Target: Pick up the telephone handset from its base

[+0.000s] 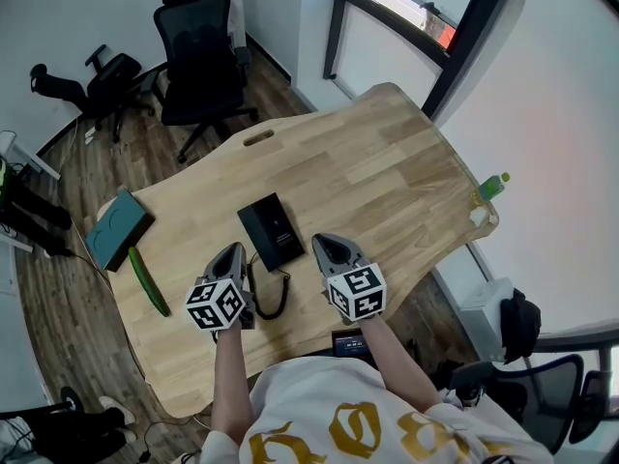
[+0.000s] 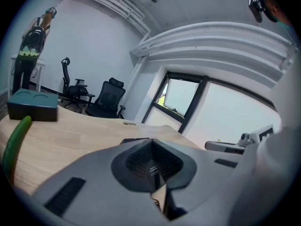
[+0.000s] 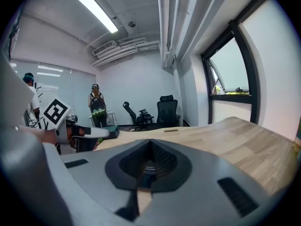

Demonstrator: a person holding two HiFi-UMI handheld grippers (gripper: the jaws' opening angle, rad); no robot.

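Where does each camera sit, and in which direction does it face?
Head view: on the person's head, facing steeply down at the wooden table; both forearms, left gripper and right gripper show.
Left gripper view: on the left gripper, facing along its shut jaws across the table toward an office chair.
Right gripper view: on the right gripper, facing along its shut jaws; the left gripper shows at left.
Shared: the teal box, in head and left gripper views.

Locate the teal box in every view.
Head view: teal box at the table's left end.
Left gripper view: far left, on the table.
Right gripper view: small, left of centre, on the table's far edge.
Shared landmark: the high-backed black office chair beyond the table.
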